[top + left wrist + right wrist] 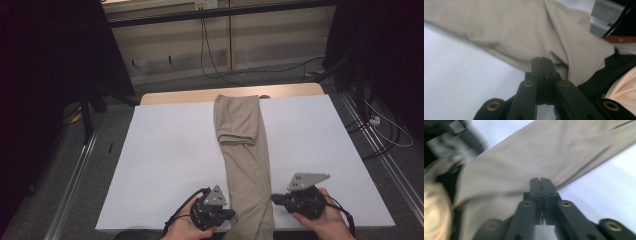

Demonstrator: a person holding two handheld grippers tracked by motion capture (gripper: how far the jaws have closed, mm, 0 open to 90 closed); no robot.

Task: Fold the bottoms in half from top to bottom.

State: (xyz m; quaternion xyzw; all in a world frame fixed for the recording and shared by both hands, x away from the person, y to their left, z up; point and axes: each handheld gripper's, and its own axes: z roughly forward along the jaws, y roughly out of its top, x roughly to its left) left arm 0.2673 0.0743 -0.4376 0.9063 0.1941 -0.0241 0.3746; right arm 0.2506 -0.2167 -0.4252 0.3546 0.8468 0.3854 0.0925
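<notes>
At near table edge, both claws clamped together: left claw (233,214), right claw (273,198) touching trousers (247,165).

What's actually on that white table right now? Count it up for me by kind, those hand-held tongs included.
Beige trousers, laid lengthwise down the middle of the table: 1
Black hand-held tongs: 2, the left tongs and the right tongs, one at each side of the trousers' near end, both closed
Total: 3
</notes>
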